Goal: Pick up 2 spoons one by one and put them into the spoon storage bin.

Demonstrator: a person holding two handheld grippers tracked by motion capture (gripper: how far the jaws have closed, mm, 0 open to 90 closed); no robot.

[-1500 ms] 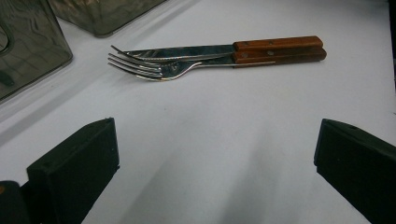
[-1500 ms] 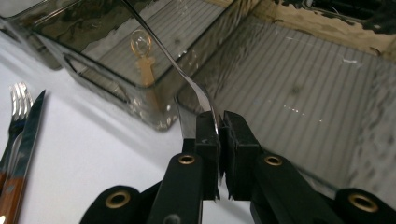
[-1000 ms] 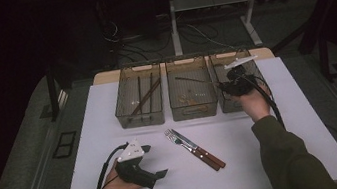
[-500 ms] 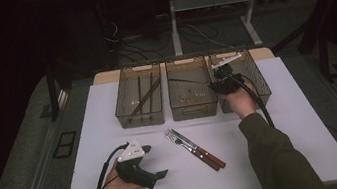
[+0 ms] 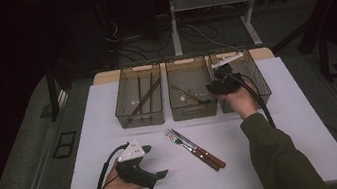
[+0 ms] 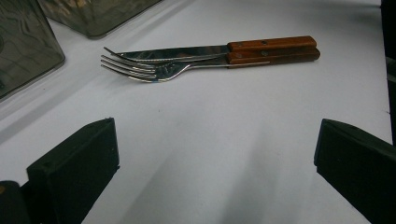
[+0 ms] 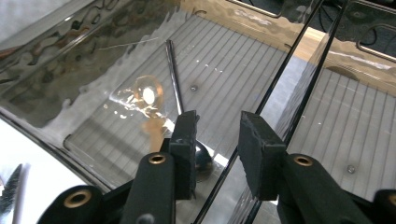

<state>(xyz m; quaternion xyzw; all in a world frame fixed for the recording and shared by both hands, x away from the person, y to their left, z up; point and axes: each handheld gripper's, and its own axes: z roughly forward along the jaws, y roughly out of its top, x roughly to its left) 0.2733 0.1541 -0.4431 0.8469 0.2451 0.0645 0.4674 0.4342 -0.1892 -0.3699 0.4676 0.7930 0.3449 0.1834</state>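
Note:
A dark spoon (image 7: pixel 173 74) lies in the middle clear bin (image 5: pixel 194 113), its bowl just under my right gripper (image 7: pixel 217 126). That gripper (image 5: pixel 213 87) hovers over the wall between the middle and right bins. Its jaws have just been opening and stand a little apart with nothing between them. A fork (image 6: pixel 140 70) and a knife (image 6: pixel 187 50), both with wooden handles, lie side by side mid-table (image 5: pixel 195 148). My left gripper (image 6: pixel 217 135) rests on the white table at the front left (image 5: pixel 155 161), wide open and facing the fork and knife.
Three clear bins stand in a row at the back of the table. The left bin (image 5: pixel 123 112) holds brown sticks, and the right bin (image 5: pixel 261 85) is next to my right hand. A cable trails from each gripper.
The right gripper has shifted a little to the left, from above the right bin toward the middle bin. The left hand and the fork and knife have stayed put.

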